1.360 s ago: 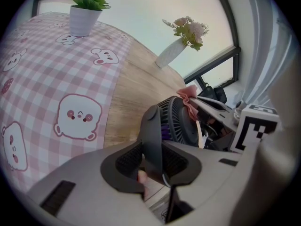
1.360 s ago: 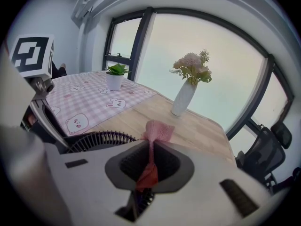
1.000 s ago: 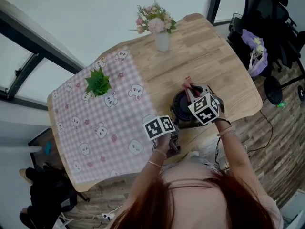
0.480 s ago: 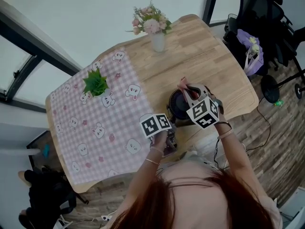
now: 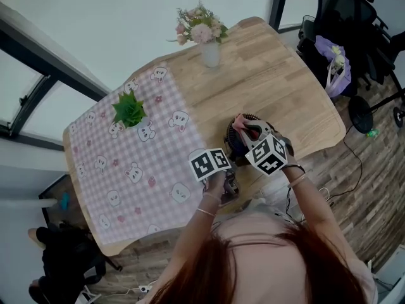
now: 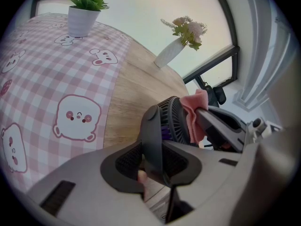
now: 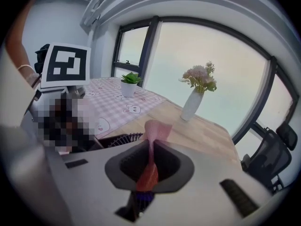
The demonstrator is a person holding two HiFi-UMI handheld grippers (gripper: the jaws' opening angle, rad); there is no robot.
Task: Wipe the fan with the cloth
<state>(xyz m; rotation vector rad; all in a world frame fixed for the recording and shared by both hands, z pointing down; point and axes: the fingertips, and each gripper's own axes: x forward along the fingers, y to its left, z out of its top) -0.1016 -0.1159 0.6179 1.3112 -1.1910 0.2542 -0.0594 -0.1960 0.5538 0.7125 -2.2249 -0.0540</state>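
Observation:
A small black fan [image 5: 238, 139] stands on the wooden table [image 5: 272, 81] near its front edge. My left gripper [image 6: 153, 161] is shut on the fan's stand [image 6: 153, 140], holding the fan [image 6: 173, 122] upright. My right gripper [image 7: 149, 166] is shut on a pink cloth [image 7: 153, 140]. In the head view that cloth [image 5: 242, 123] lies against the fan's top rim, with the right gripper [image 5: 256, 135] just right of the fan. From the left gripper view the cloth [image 6: 194, 114] presses on the fan's grille. The fan's grille [image 7: 117, 139] shows under the right jaws.
A pink checked tablecloth [image 5: 120, 163] covers the table's left half, with a small green plant [image 5: 130, 109] on it. A white vase of flowers [image 5: 207, 40] stands at the table's far edge. A black chair with a purple bag [image 5: 342, 49] is at the right.
The right gripper with the cloth has slid a little left and nearer along the fan's top. The left gripper keeps its hold on the stand.

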